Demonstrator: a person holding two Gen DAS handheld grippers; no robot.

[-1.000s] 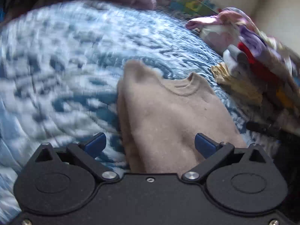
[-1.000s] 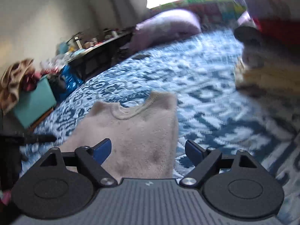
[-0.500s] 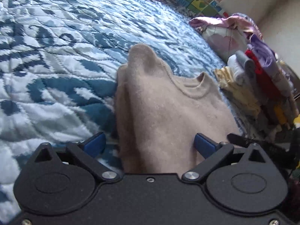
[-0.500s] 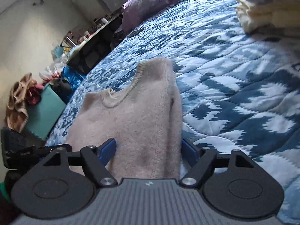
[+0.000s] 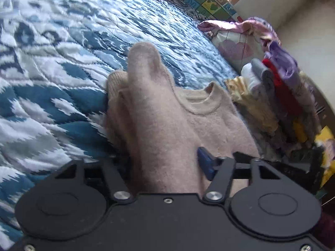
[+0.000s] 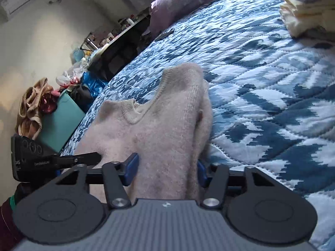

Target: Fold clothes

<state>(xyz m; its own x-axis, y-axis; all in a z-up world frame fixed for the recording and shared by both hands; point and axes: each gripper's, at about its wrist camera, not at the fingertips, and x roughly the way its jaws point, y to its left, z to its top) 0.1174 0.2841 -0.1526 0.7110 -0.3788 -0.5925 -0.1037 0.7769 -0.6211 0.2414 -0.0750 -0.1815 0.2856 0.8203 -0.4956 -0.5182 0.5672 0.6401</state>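
Observation:
A beige knit sweater (image 5: 167, 125) lies front-up on the blue and white quilt (image 5: 52, 87), its neckline away from me. My left gripper (image 5: 165, 163) is shut on the sweater's left side; the fabric rises in a ridge between the jaws and hides the left finger. In the right wrist view the sweater (image 6: 163, 129) is bunched the same way on its right side, and my right gripper (image 6: 166, 169) is shut on it. Both gripped edges are lifted off the quilt, with the shoulder ends standing up.
A pile of mixed clothes (image 5: 276, 87) lies along the bed's right side, close to the sweater. A cream folded cloth (image 6: 303, 10) and a lilac pillow (image 6: 184, 2) lie farther up the bed. Beside the bed stand a teal box (image 6: 60, 121) and a cluttered desk (image 6: 108, 41).
Both grippers came down onto the sweater's side edges and closed on them. The fabric now bunches up between the fingers and rises from the quilt.

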